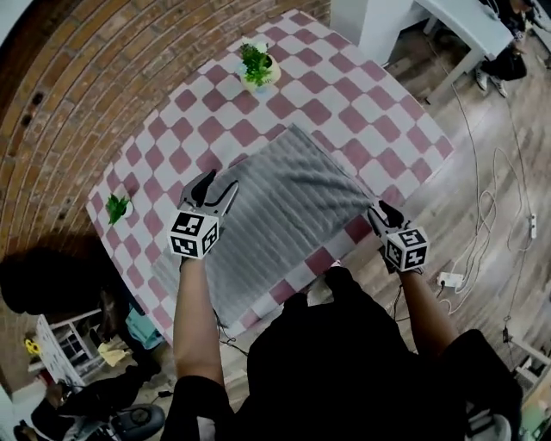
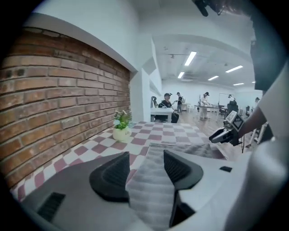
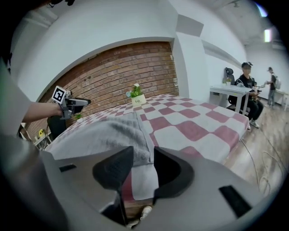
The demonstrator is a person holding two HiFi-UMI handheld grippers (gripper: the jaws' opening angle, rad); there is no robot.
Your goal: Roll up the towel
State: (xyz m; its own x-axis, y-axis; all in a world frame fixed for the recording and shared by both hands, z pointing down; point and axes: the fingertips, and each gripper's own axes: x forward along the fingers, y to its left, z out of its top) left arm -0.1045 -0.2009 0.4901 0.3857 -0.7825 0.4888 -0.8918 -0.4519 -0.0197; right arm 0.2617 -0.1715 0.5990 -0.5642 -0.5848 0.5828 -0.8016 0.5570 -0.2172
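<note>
A grey ribbed towel [image 1: 284,207] lies spread flat and slantwise on the red-and-white checked table [image 1: 362,112]. My left gripper [image 1: 218,189] is at the towel's left corner. In the left gripper view the towel's edge [image 2: 151,180] runs between the jaws of the left gripper [image 2: 145,155], which stand wide, and the pads do not visibly press it. My right gripper [image 1: 380,212] is at the towel's right corner by the table's near edge. In the right gripper view the right gripper [image 3: 143,152] has its jaws close together on the bunched corner of the towel [image 3: 113,135].
A small potted plant [image 1: 256,67] stands at the table's far end, beyond the towel. A green sprig [image 1: 118,207] lies at the left edge by the brick wall [image 1: 77,77]. Cables [image 1: 482,215] trail on the wooden floor at right. A white table [image 1: 465,21] is further back.
</note>
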